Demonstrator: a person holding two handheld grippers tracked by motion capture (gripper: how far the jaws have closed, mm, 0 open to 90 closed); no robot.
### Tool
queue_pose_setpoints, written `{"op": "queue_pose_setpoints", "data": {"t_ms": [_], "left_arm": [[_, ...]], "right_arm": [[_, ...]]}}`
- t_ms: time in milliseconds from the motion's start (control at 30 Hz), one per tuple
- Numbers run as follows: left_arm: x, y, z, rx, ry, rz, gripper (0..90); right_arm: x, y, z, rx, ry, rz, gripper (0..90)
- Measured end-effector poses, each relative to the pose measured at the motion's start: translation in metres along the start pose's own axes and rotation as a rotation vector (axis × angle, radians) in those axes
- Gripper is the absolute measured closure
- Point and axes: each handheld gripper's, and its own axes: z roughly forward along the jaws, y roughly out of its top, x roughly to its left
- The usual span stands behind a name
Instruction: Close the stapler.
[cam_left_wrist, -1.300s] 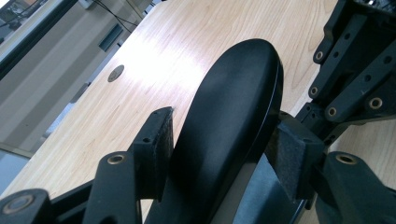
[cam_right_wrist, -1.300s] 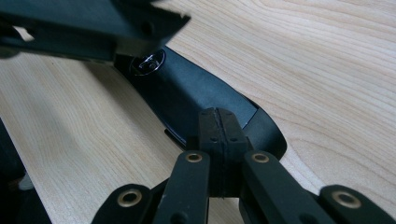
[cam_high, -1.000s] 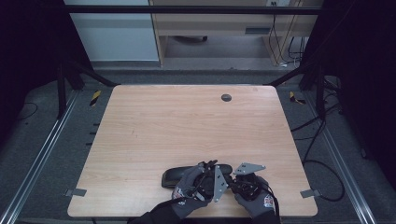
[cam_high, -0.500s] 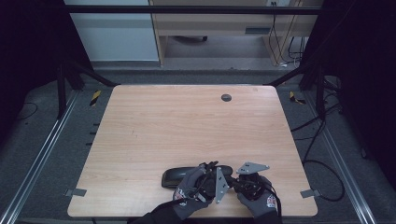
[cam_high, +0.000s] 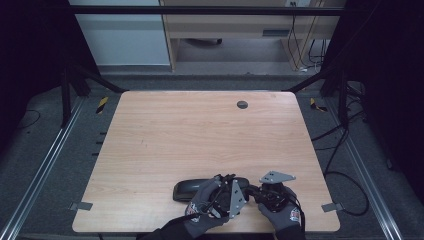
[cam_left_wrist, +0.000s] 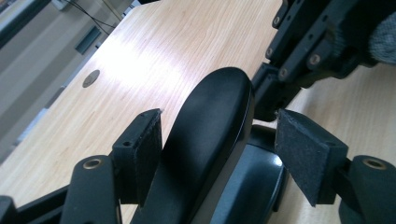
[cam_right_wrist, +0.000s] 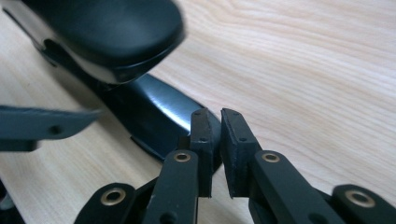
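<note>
The pale wooden table (cam_high: 165, 150) is bare but for a small round dark grommet (cam_high: 242, 104) in the upper middle of the high view, well apart from the work. Grey metal rails (cam_high: 45, 160) and black cables (cam_high: 345, 160) lie on the floor at the frame's sides.

The long black glossy stapler (cam_high: 192, 189) lies near the table's bottom edge, at the lower centre of the high view. Its long axis runs left to right across that frame. In the left gripper view its rounded top arm (cam_left_wrist: 205, 135) is lifted off the base (cam_left_wrist: 247, 182) and runs from the bottom centre towards the upper right. In the right gripper view the raised arm (cam_right_wrist: 107, 32) sits at the upper left above the flat base (cam_right_wrist: 154, 121).

The left gripper (cam_high: 220, 192), held in a grey gloved hand (cam_high: 202, 207), straddles the top arm. Its jaws have just been opening, with the arm between them: the left pad (cam_left_wrist: 148, 149) is against it or just beside it, and the right pad (cam_left_wrist: 306, 154) stands clear.

The right gripper (cam_high: 256, 191) comes in from the right, just beside the stapler's right end. Its jaws have just parted to a narrow gap. The base's tip is right behind them, and I cannot tell whether they touch it.
</note>
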Motion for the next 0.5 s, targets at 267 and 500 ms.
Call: {"op": "queue_pose_setpoints", "data": {"t_ms": [267,500], "left_arm": [[0.008,0.003,-0.014,-0.043,-0.030,-0.060,31.6],[0.022,0.000,-0.029,-0.076,-0.010,-0.108,31.5]], "right_arm": [[-0.008,0.000,-0.005,-0.031,-0.030,0.019,82.6],[-0.014,0.002,-0.012,-0.073,-0.044,0.033,86.4]]}}
